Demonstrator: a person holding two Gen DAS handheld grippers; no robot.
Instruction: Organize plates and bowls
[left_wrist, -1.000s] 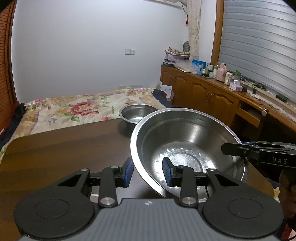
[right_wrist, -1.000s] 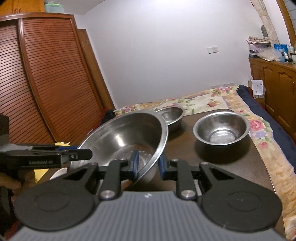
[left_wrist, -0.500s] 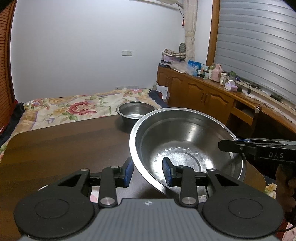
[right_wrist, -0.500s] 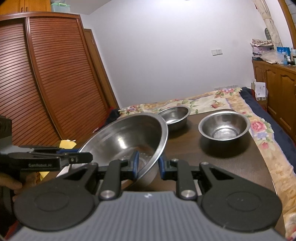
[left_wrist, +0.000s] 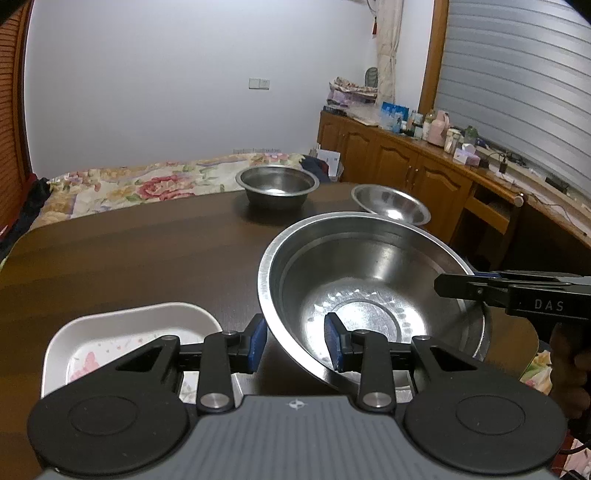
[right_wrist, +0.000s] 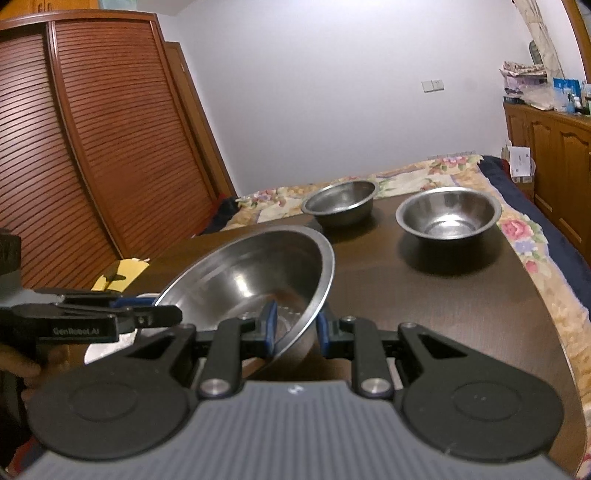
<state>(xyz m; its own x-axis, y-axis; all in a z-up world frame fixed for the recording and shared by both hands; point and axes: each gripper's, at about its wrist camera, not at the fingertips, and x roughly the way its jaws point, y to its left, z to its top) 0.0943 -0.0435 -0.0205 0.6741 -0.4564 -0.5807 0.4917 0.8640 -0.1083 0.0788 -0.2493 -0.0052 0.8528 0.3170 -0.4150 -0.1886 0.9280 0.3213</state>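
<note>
Jaws of both grippers, left (left_wrist: 294, 345) and right (right_wrist: 294, 331), clamp the tilted bowl's (left_wrist: 373, 291) rim; uneven pulling could slip it onto the desk (left_wrist: 129, 258).

We see a large steel bowl (left_wrist: 369, 280) tilted above the table, two smaller steel bowls (right_wrist: 448, 214) upright beyond it.

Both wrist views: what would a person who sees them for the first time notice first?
The large steel bowl dominates: it hangs tilted above the dark wooden table, with the left gripper and the right gripper each clamped on opposite sides of its rim. Two smaller steel bowls sit at the table's far end, and a white floral dish lies below the left gripper.
</note>
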